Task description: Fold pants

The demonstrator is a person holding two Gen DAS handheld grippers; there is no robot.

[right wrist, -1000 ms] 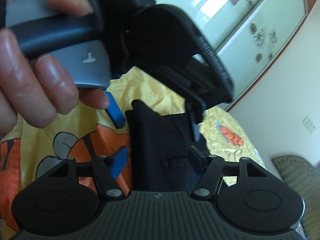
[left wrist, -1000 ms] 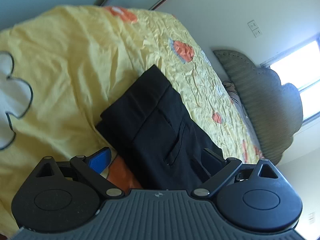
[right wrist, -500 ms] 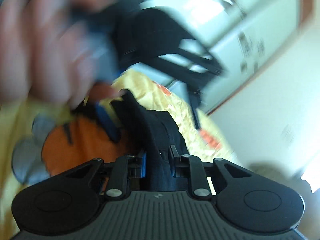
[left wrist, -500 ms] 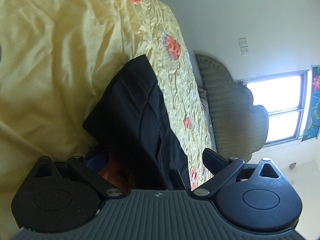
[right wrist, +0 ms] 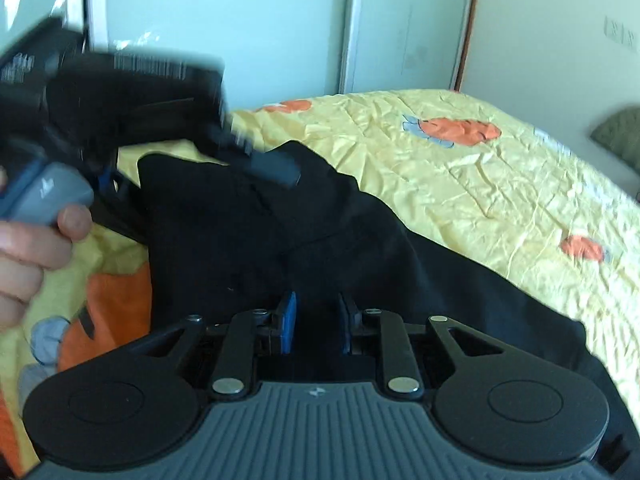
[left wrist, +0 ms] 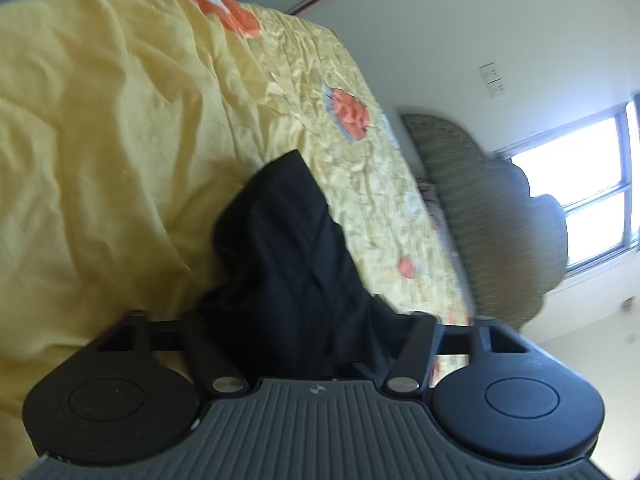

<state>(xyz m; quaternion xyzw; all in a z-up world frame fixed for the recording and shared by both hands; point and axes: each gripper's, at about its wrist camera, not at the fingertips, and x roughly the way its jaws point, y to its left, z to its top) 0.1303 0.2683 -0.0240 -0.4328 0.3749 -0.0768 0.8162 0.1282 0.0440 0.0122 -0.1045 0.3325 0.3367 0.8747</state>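
Black pants (left wrist: 288, 264) lie bunched on a yellow bedsheet (left wrist: 100, 140). In the left wrist view the cloth fills the gap between the fingers of my left gripper (left wrist: 308, 332), which is closed on it; the fingertips are hidden by the cloth. In the right wrist view my right gripper (right wrist: 316, 320) is shut on a fold of the black pants (right wrist: 320, 240), blue pads close together. The left gripper (right wrist: 120, 128) and the hand holding it show blurred at upper left, over the pants' far edge.
The yellow sheet (right wrist: 480, 168) has orange cartoon prints (right wrist: 460, 130). A green headboard (left wrist: 500, 220) and a bright window (left wrist: 580, 188) are on the right. A pale wardrobe (right wrist: 240, 32) stands behind the bed.
Both grippers were open a second ago; the right closed on the pants first, then the left. The pants have been lifted and bunched up from their flat folded lie.
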